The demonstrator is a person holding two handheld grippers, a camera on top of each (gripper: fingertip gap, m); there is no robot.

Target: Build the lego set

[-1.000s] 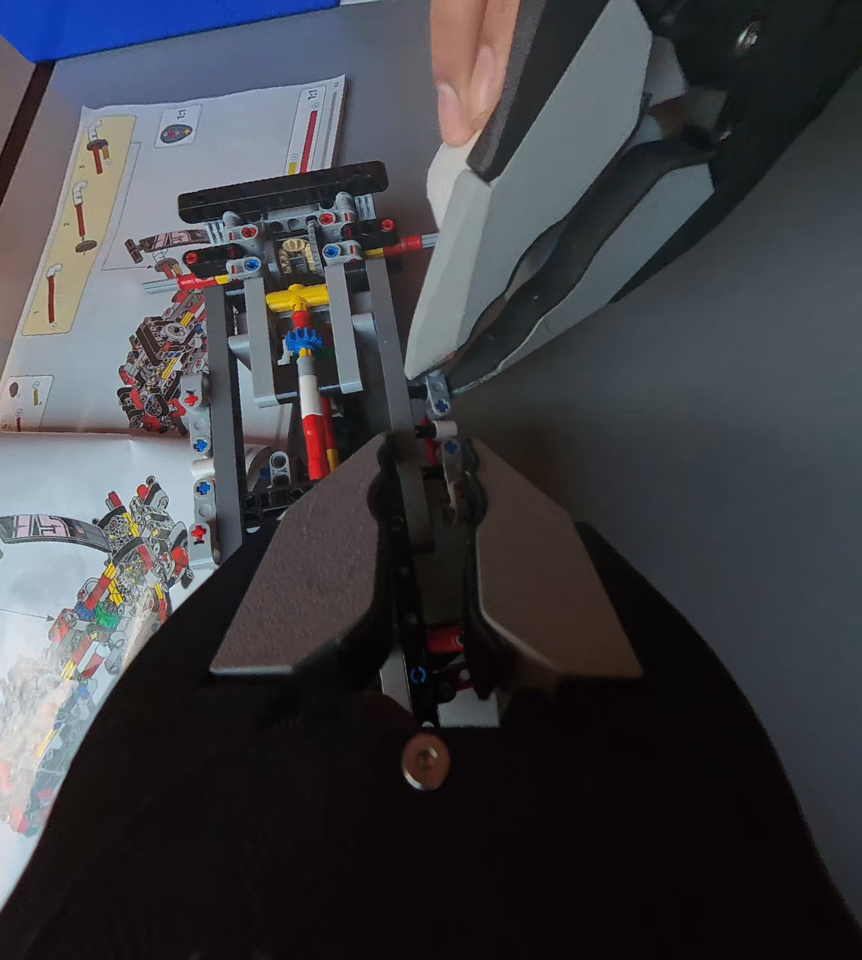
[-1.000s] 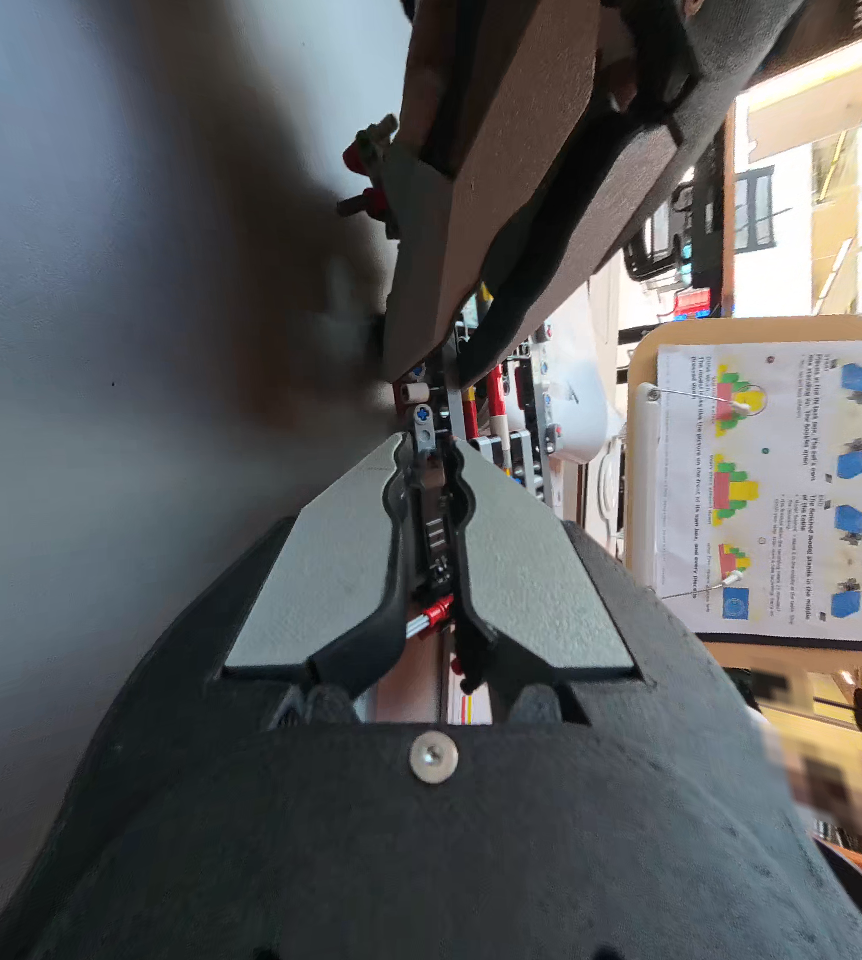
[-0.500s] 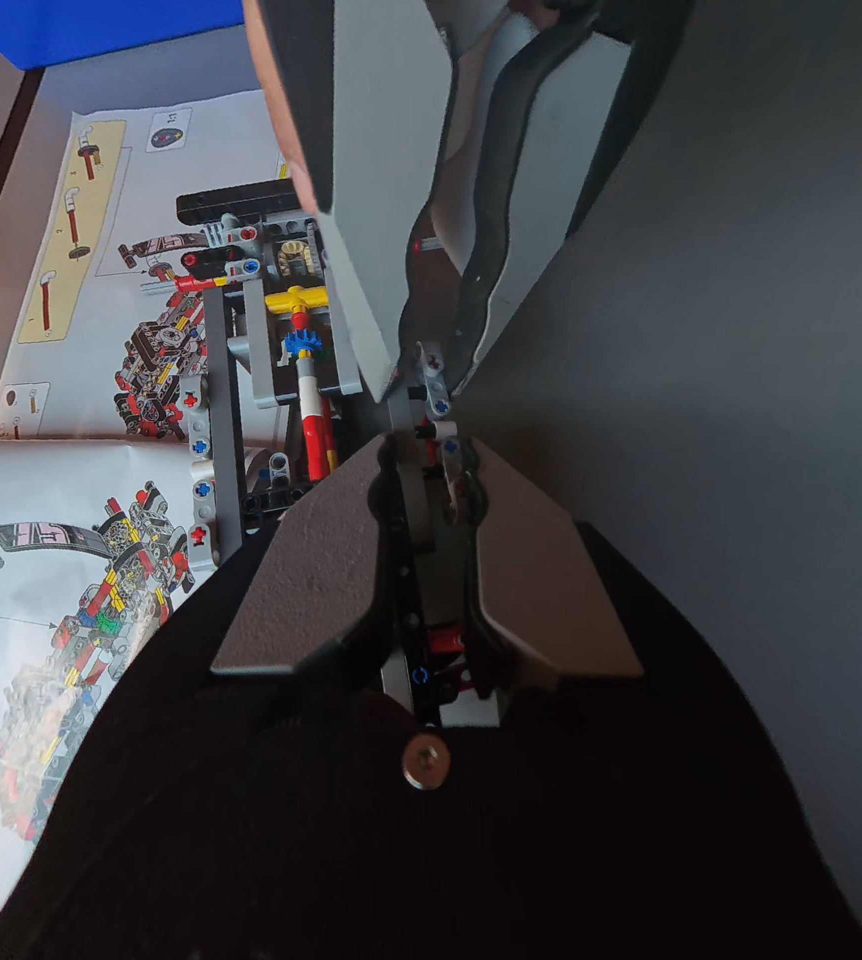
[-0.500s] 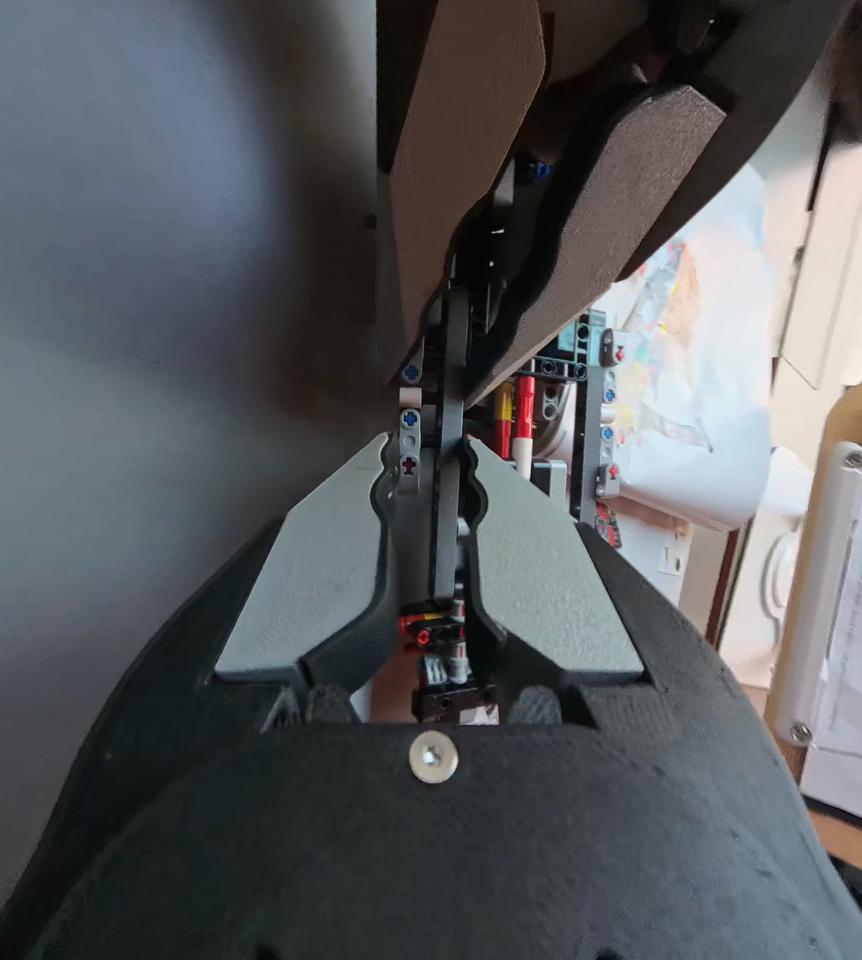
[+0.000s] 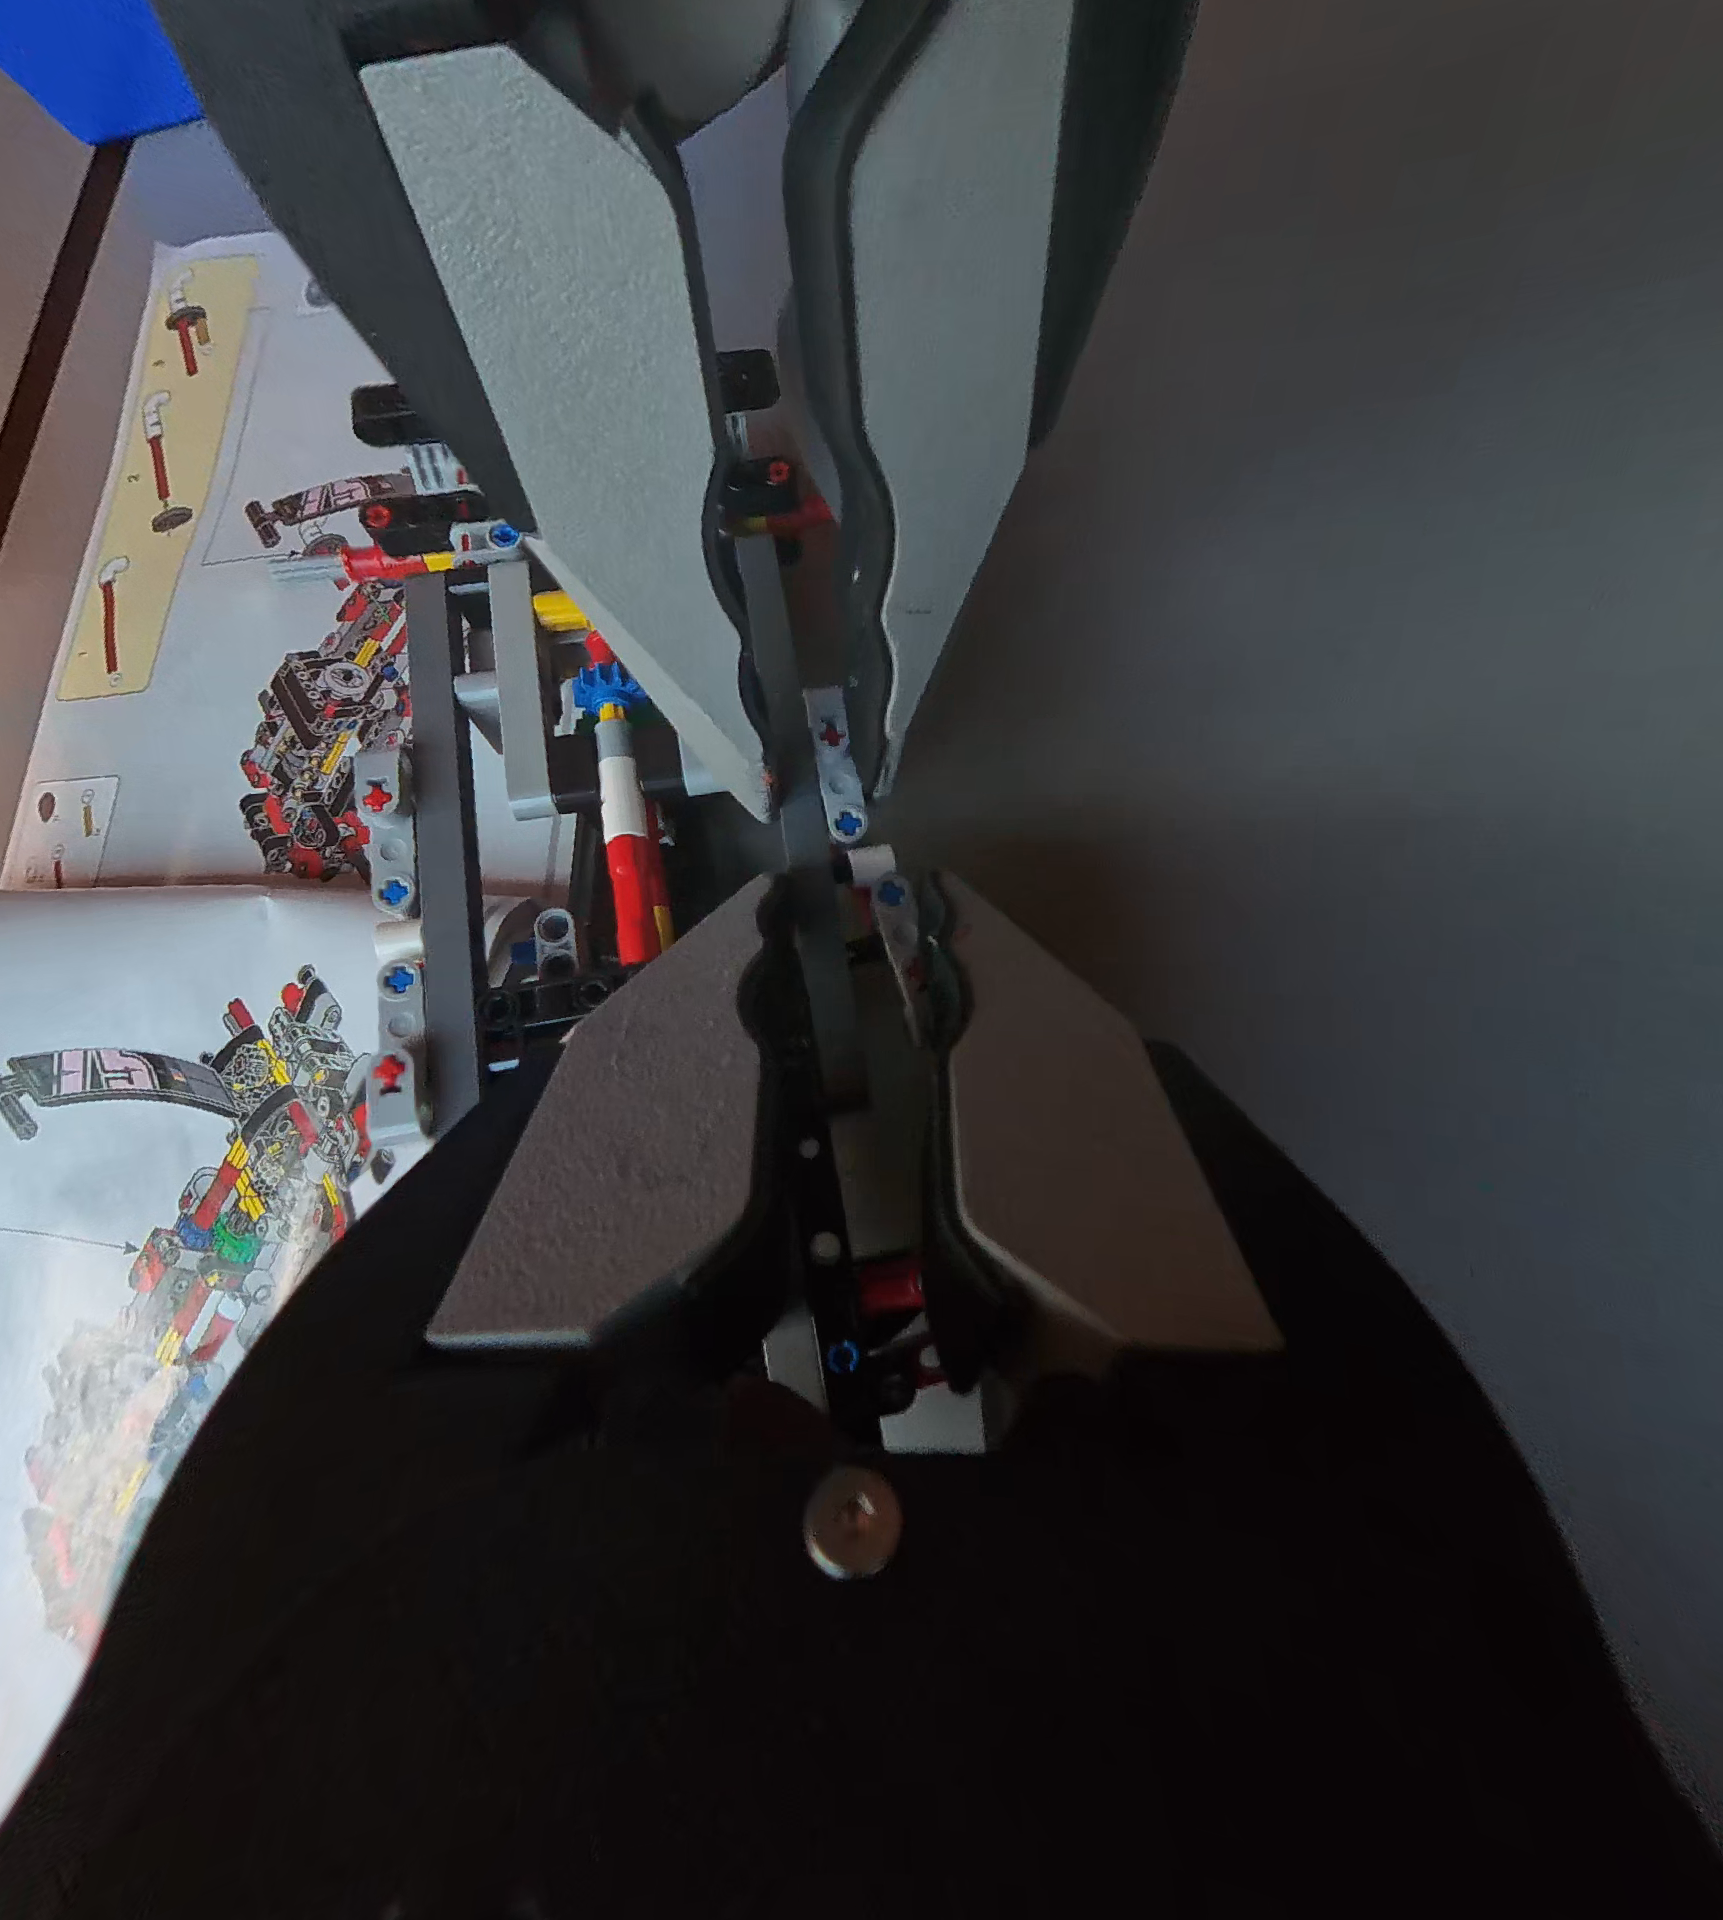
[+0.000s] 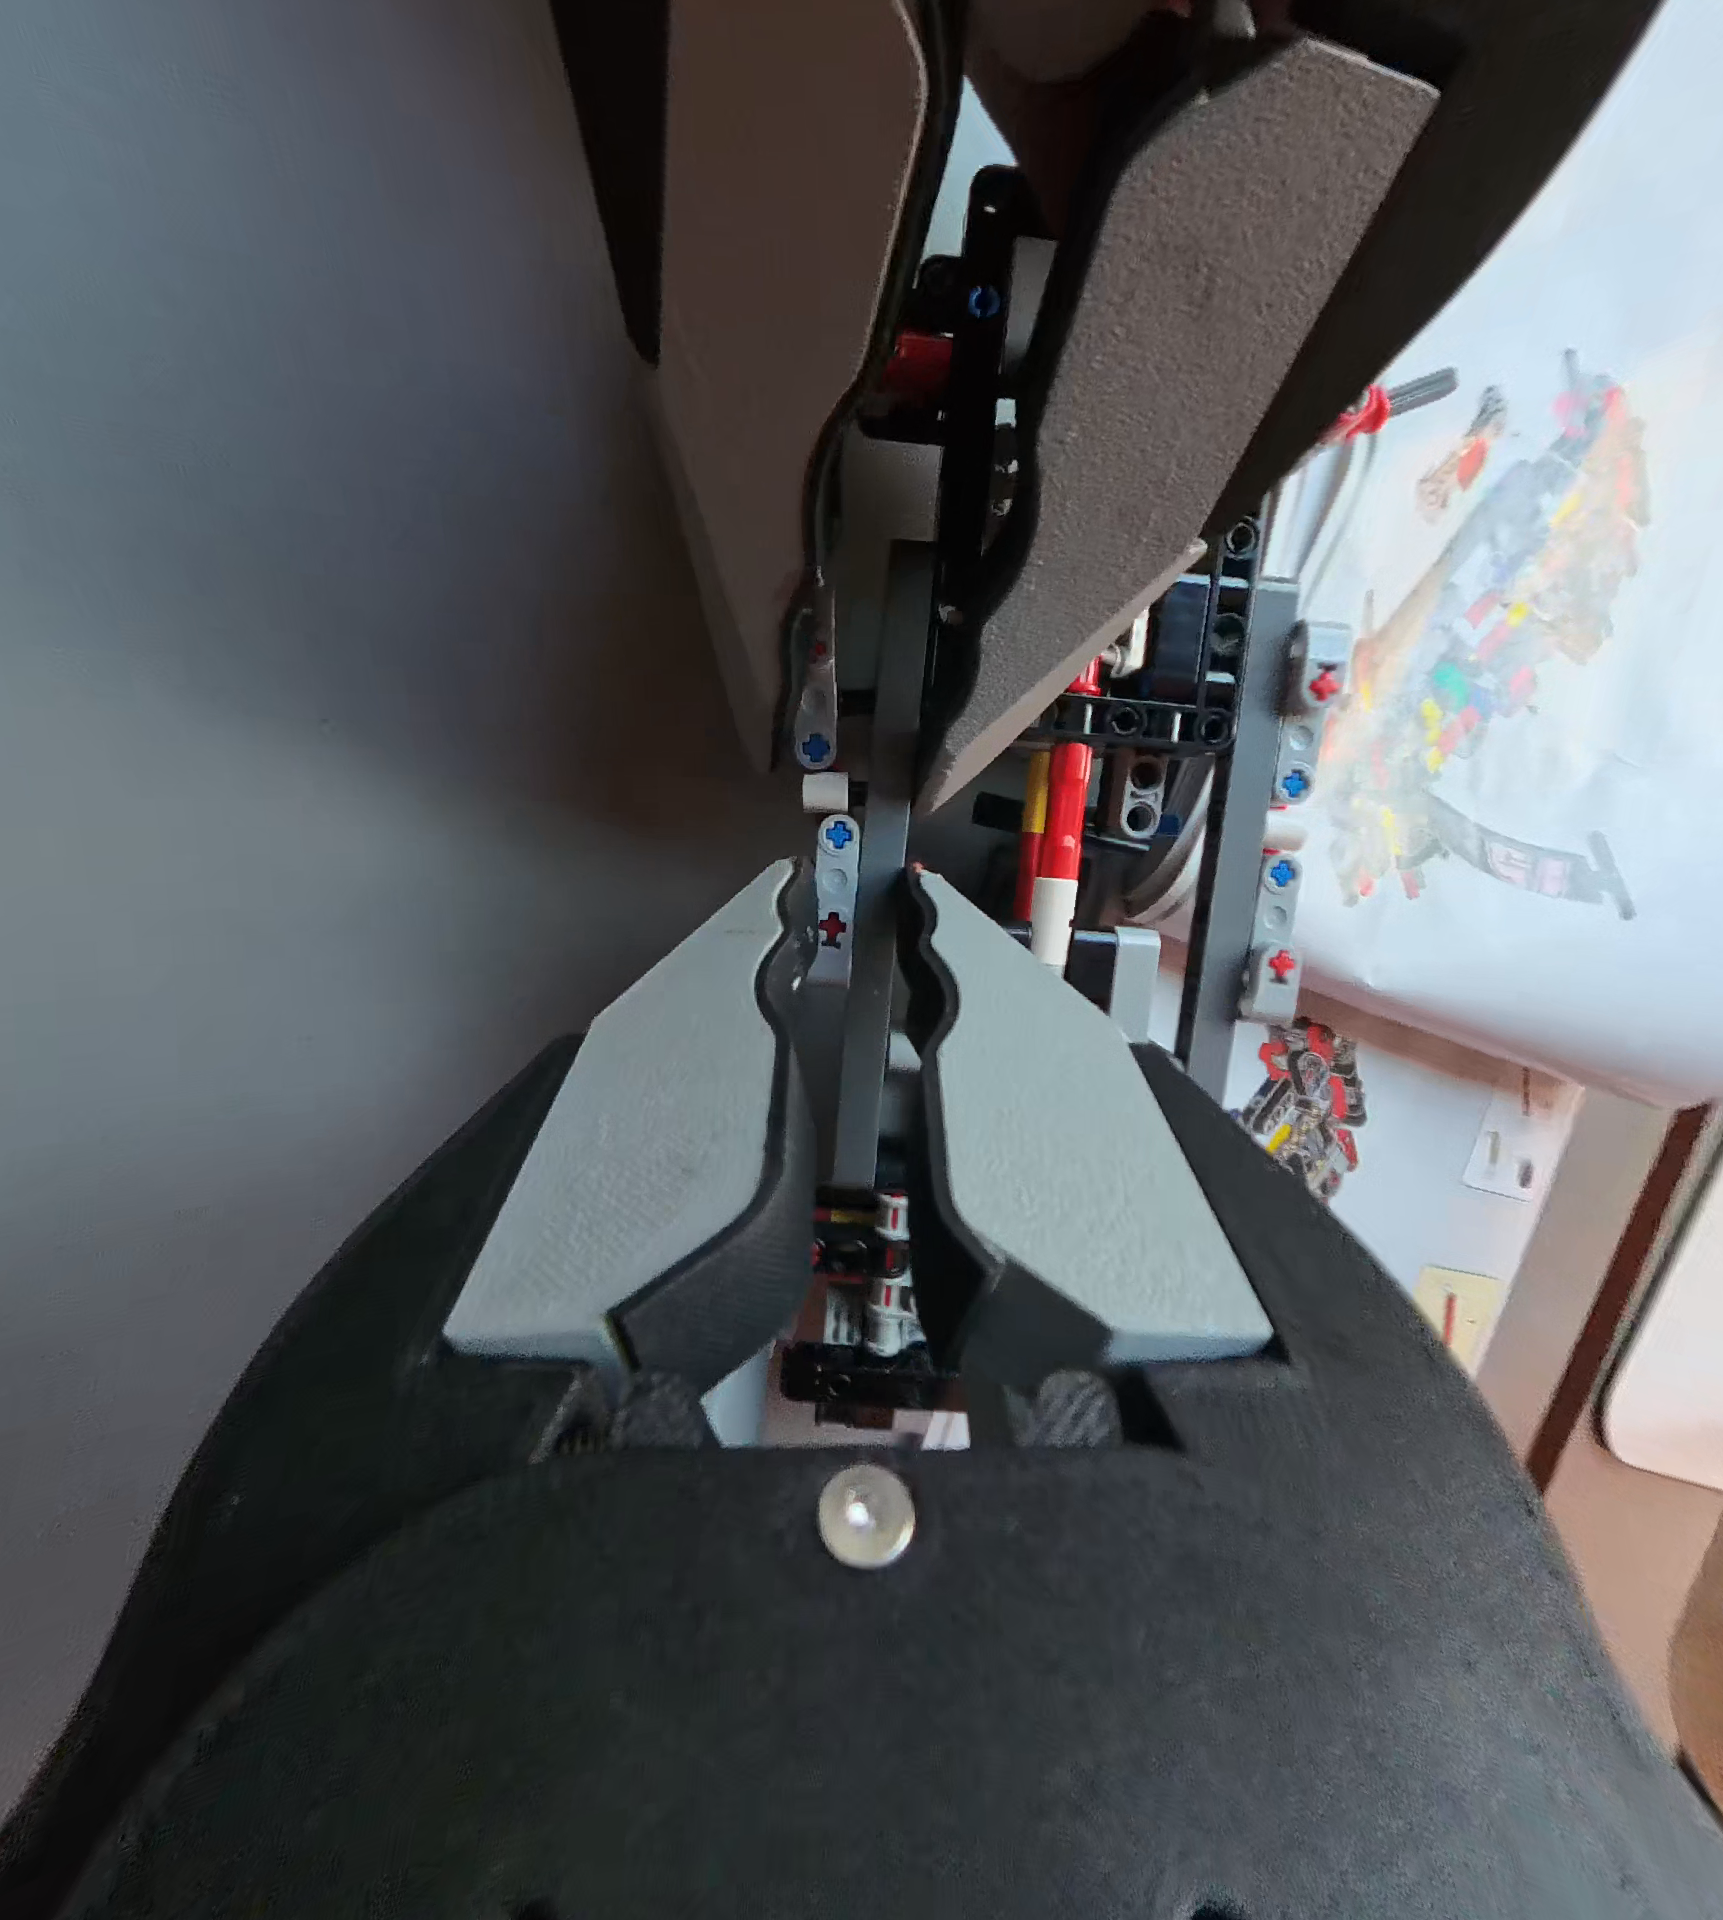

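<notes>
**A:** What's the big thing here?

**B:** A brick-built frame point(image 5: 441, 831) of long dark grey beams, with short light grey links carrying red and blue cross pins, a black cross beam, a blue gear point(image 5: 599, 691) on a red, white and yellow axle point(image 5: 628, 821). It stands on edge over the grey table point(image 5: 1408, 727), held up between both grippers.

**A:** How do the grippers have it?

**B:** The left gripper point(image 5: 852, 899) has its jaws closed to a narrow gap on one dark grey side beam point(image 5: 821, 977) and the light link beside it, pads against them. The right gripper point(image 6: 852, 883) comes from the opposite end and pinches the same beam point(image 6: 883, 935), with a light link point(image 6: 834, 914) squeezed between its left pad and the beam. The two sets of fingertips nearly meet along that beam.

**A:** And around it?

**B:** An open instruction booklet point(image 5: 109, 1039) lies on the table beside the frame, and a blue object point(image 5: 57, 62) lies at the far edge. The table ends in a dark edge strip point(image 5: 5, 436) there.

**A:** Room to move?

**B:** The bare grey table spreads wide on the side away from the booklet. In the right wrist view, pale furniture point(image 6: 1688, 1351) stands past the table's brown edge point(image 6: 1615, 1299).
</notes>
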